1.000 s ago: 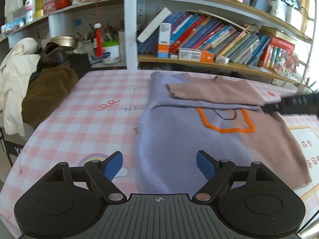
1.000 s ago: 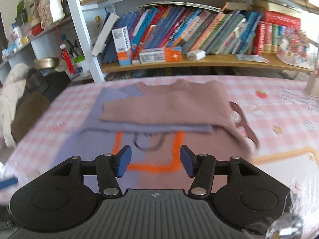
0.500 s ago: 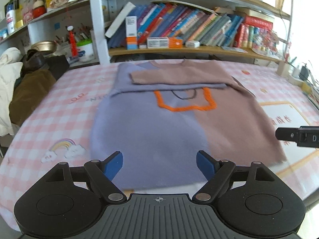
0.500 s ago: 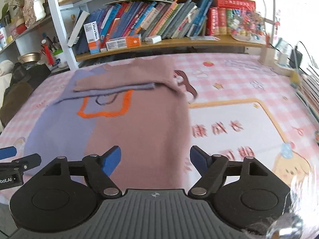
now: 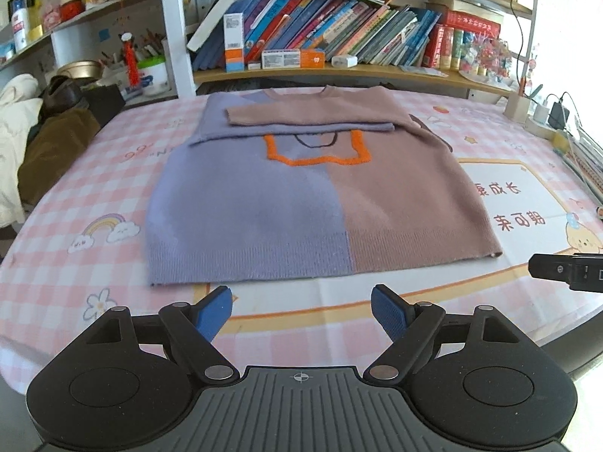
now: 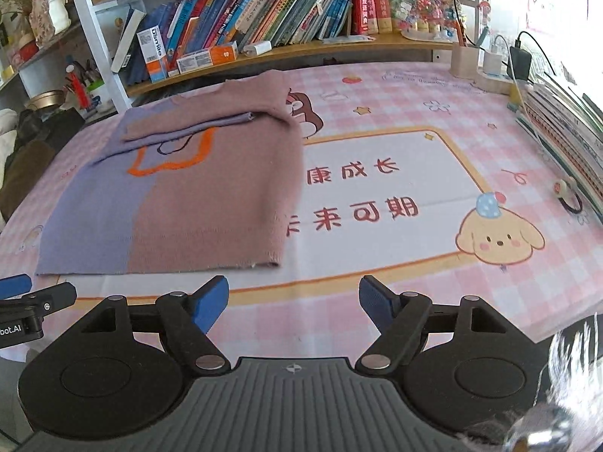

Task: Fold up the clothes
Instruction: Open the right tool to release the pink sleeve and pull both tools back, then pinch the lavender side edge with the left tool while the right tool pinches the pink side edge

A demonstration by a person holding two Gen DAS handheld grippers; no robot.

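sweater (image 5: 301, 203) flat on the pink checked table (image 5: 113, 173), sleeves folded across chest | left gripper (image 5: 301, 310) and right gripper (image 6: 294, 301) both pulled back to the near hem, jaws wide, empty | guessing hem fold's next

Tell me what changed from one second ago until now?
Both tools drew back toward the near table edge: the left tool and right tool now hang short of the sweater's hem. The right tool's jaws widened. Nothing was gripped. The sweater stayed flat, sleeves folded across its chest.
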